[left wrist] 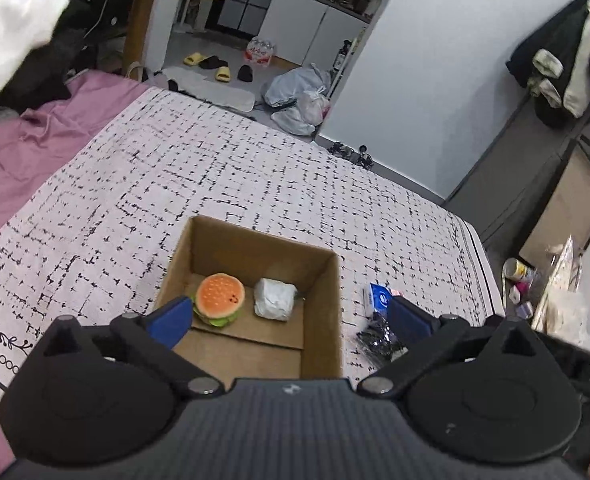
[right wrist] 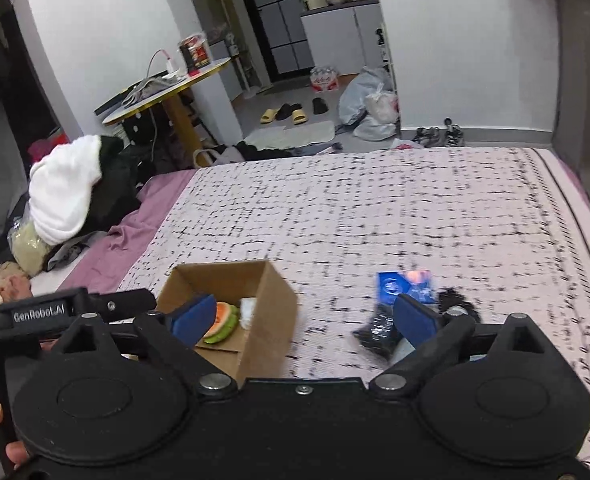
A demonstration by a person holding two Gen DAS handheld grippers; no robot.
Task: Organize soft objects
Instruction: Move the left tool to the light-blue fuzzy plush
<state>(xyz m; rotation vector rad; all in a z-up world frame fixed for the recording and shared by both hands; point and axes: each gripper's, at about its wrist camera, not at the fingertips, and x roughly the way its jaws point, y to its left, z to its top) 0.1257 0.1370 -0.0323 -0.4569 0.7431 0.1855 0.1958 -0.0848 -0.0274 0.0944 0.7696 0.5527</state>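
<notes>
We hold 2 grippers over the bed (left wrist: 255, 168), both empty: left gripper (left wrist: 291, 318) jaws wide, nothing between the pads; right gripper (right wrist: 307, 318) jaws wide too, nothing gripped. Step in hand looks like the gap between a drop and the next pick. The box (left wrist: 323, 308) sits at 6 o'clock on the patterned cover, open top, and holds 2 soft items: 1 burger plush (left wrist: 219, 296) at its 9 o'clock side, 1 white wad (left wrist: 275, 299) at its 3 o'clock side, near each other, contact unclear. Outside the box, at its 3 o'clock, lie 1 blue pack (right wrist: 405, 285) and 1 black bundle (right wrist: 377, 334), close together; right view is blurred, so we cannot tell if they touch. Next move, we judge: right gripper drops toward the black bundle or blue pack, jaws kept wide until astride it, then close and carry to the box. Count: 1 box, 2 items in, 2 out.
</notes>
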